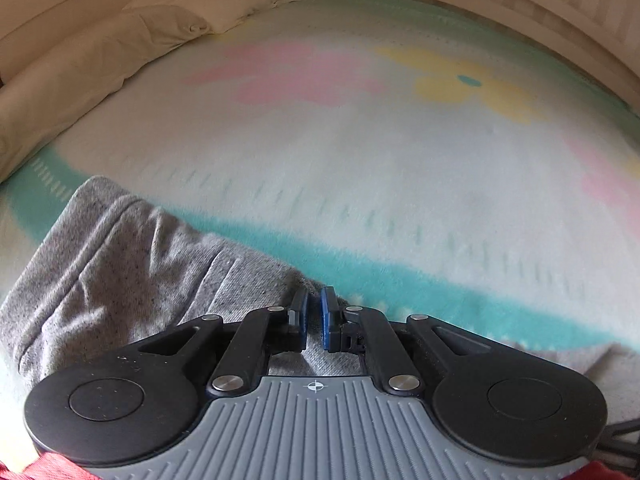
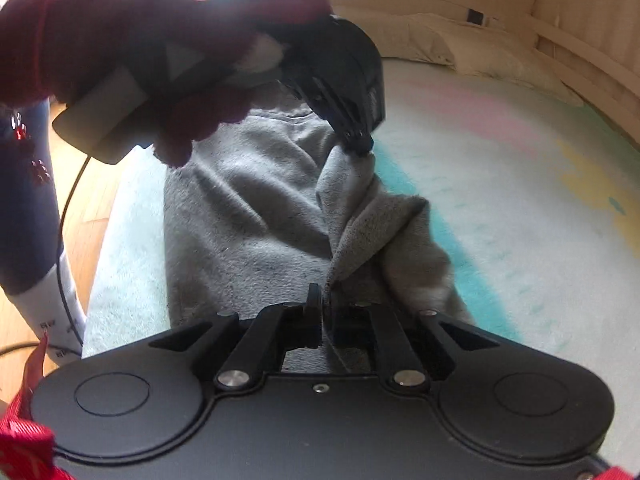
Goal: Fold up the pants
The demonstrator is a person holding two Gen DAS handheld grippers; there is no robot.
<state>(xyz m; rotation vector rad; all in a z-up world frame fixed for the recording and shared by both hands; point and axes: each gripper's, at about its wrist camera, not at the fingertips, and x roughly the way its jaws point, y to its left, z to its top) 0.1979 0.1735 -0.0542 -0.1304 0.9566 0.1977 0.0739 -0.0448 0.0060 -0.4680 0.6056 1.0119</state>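
Observation:
Grey sweatpants [image 1: 120, 264] lie on a pastel floral blanket [image 1: 360, 152]. In the left wrist view my left gripper [image 1: 314, 304] has its blue pads nearly together on the pants' edge, with a narrow gap between them. In the right wrist view the left gripper [image 2: 358, 146] pinches a raised fold of the grey pants [image 2: 248, 216]. My right gripper [image 2: 324, 304] is shut on the near end of the same lifted fold. The fabric stretches between the two grippers above the flat part of the pants.
Cream pillows [image 1: 192, 8] lie along the bed's far left edge. A wooden bed frame [image 1: 520, 4] curves round the far side. In the right wrist view a hand in a dark red glove [image 2: 120, 40] holds the left gripper, and the wooden floor [image 2: 92, 184] lies to the left.

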